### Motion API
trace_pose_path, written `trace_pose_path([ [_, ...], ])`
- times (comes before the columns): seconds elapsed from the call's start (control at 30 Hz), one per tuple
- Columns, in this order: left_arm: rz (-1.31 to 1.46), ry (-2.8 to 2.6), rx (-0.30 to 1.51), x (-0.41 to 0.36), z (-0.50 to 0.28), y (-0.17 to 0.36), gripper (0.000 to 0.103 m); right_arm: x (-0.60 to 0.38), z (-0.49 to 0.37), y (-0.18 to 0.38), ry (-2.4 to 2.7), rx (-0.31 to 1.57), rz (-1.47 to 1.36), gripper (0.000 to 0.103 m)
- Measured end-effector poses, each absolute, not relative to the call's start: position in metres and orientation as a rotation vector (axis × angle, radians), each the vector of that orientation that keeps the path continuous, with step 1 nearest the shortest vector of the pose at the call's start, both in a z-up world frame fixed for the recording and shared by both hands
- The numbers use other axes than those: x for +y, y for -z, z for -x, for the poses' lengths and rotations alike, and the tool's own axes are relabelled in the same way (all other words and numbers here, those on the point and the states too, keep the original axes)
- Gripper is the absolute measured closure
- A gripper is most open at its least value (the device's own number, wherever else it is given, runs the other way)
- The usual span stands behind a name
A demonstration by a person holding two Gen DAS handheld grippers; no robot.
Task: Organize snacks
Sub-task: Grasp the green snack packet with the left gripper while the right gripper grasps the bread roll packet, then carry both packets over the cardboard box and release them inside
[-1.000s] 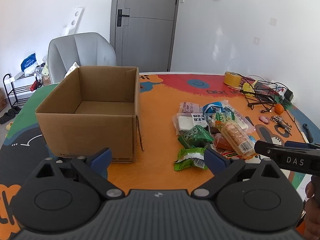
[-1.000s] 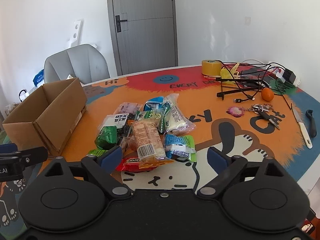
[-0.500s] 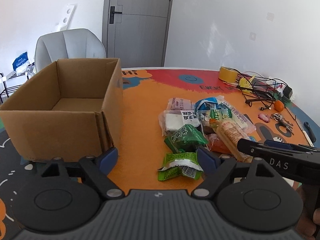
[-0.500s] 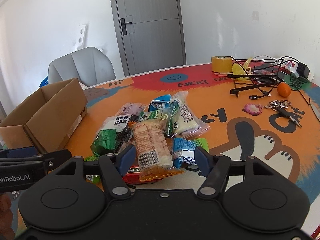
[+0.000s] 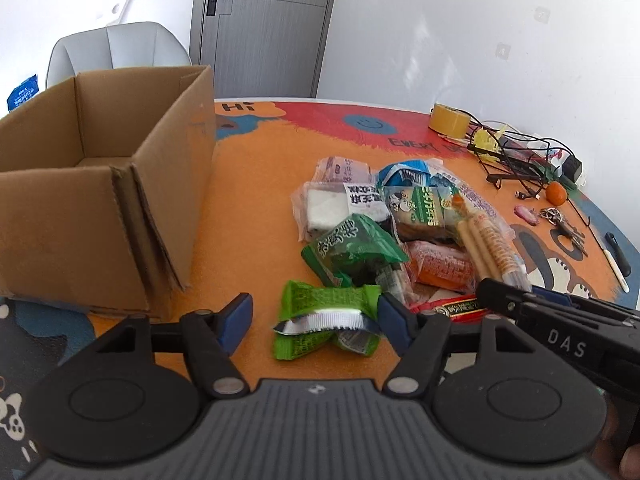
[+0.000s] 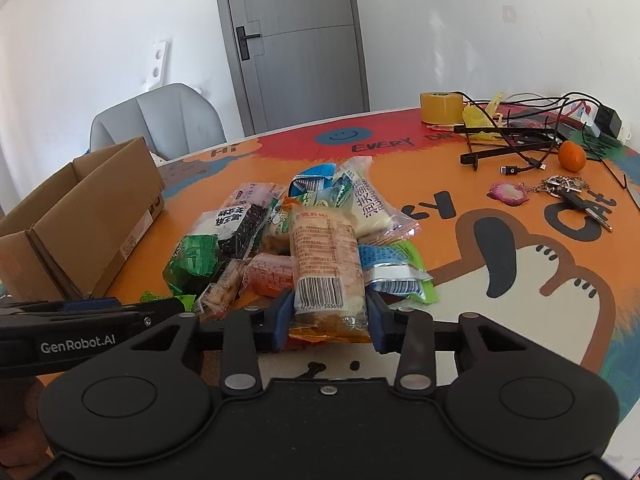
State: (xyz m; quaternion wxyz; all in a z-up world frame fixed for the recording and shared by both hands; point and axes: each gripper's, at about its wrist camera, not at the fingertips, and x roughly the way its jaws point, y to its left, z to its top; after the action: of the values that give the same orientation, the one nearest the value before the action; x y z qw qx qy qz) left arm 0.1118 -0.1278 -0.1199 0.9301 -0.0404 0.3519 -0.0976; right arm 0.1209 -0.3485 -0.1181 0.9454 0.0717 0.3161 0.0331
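The open brown cardboard box looks empty, so nothing is sorted yet; right of it the snack pile waits; the right gripper pinches the long orange barcode packet; the left gripper is spread around a bright green wrapper.

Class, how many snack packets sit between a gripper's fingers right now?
2. A light-green packet lies between the fingers of the open left gripper; a barcode packet sits between those of the right gripper. The pile's others lie outside.
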Motion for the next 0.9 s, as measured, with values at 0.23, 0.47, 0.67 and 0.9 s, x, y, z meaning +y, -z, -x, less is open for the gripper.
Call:
trace_pose_path([
  [0.23, 0.061, 0.208, 0.695, -0.133, -0.106, 0.119, 0.072, -0.355, -0.115, 0.113, -0.053, 0.611, -0.174, 0.067],
  [0.47, 0.076, 0.204, 0.682, -0.125, -0.099, 0.108, 0.075, -0.351, -0.112, 0.105, -0.059, 0.583, -0.18, 0.067],
  [0.67, 0.093, 0.196, 0.64, -0.114, -0.089, 0.092, 0.076, -0.345, -0.106, 0.092, -0.072, 0.547, -0.178, 0.067],
  [0.9, 0.112, 0.183, 0.569, -0.099, -0.075, 0.067, 0.076, -0.331, -0.1, 0.075, -0.099, 0.506, -0.166, 0.067],
])
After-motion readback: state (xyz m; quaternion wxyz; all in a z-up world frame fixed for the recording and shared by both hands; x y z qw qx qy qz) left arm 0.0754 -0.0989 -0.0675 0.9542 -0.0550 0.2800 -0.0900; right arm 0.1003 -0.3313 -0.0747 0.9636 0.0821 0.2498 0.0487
